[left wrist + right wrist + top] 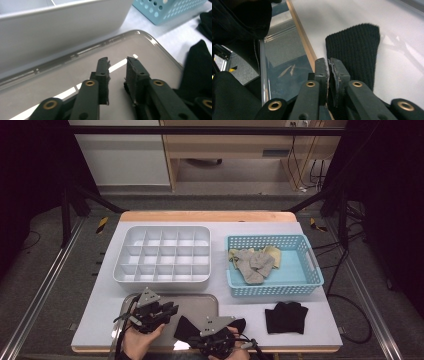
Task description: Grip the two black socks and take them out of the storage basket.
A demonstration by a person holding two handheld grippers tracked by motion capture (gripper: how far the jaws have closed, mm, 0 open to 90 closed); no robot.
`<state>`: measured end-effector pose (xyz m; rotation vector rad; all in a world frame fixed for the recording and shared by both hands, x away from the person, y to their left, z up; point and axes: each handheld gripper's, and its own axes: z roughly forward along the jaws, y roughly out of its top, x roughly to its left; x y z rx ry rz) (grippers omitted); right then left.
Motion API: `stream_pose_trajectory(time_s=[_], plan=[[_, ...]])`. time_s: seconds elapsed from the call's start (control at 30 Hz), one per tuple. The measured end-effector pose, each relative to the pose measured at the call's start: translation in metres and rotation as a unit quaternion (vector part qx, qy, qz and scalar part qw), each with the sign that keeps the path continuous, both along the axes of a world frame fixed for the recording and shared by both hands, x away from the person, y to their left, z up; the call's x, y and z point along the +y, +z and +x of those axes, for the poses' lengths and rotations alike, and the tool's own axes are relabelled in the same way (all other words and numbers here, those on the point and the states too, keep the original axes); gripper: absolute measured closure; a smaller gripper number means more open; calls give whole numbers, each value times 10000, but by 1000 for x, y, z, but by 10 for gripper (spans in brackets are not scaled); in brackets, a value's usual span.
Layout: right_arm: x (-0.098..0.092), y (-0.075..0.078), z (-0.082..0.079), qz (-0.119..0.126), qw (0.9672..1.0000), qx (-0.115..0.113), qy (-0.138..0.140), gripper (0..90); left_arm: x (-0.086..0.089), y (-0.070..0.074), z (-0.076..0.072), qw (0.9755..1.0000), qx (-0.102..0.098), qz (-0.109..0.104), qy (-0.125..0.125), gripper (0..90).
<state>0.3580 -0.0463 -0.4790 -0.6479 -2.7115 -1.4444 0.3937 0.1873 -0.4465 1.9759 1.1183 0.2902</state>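
- The left gripper is hovering over the grey tray at the near edge of the table, left of the middle, with the person's hand coming in from the near edge.
- In the left gripper view its jaws are standing a little apart with only the bare tray showing between them; they are holding nothing.
- The right gripper is sitting at the near edge of the table, just right of the left one, over a black sock that is lying partly on the tray's near right corner.
- In the right gripper view its jaws are standing almost closed, with only a thin slit between the pads; the ribbed black sock is lying on the table just beside and under the right jaw, but I cannot tell whether any cloth is being pinched.
- A second black sock is lying flat near the table's near right corner, well apart from both grippers.
- A white divided box is sitting behind the tray, toward the far left.
- A blue basket is sitting toward the far right, holding grey and yellowish socks.
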Motion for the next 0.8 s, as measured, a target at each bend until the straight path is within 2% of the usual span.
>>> stream_pose_trajectory(time_s=[0.1, 0.17, 0.23, 0.3, 0.37, 0.43, 0.53, 0.6, 0.7, 0.8], plan=[[-12, 10, 2, 180, 9996, -125, -180, 814, 1, -6, -4, 9998, 177, 58, -79, 628], [-29, 20, 7, 284, 9980, -256, -497, 804, 0, -9, -7, 9995, 266, 78, -117, 600], [-47, 27, 14, 217, 9946, -448, -912, 799, -4, -9, -8, 9993, 310, 57, -176, 579], [-62, 29, 19, 122, 9905, -506, -1273, 788, -8, -9, -10, 9991, 348, 94, -230, 552], [-78, 27, 26, -105, 9855, -578, -1593, 765, -12, -12, -12, 9987, 385, 205, -256, 541], [-89, 21, 32, -255, 9838, -420, -1725, 750, -16, -15, -15, 9981, 472, 316, -254, 540], [-96, 12, 34, -409, 9838, -220, -1729, 722, -22, -19, -18, 9971, 577, 437, -232, 558], [-98, 7, 34, -515, 9843, -150, -1684, 711, -25, -20, -20, 9969, 521, 547, -213, 576], [-99, -1, 33, -639, 9849, -20, -1610, 717, -28, -20, -23, 9968, 511, 582, -194, 659], [-97, -3, 31, -700, 9854, -26, -1553, 773, -30, -21, -24, 9970, 483, 570, -209, 750]])
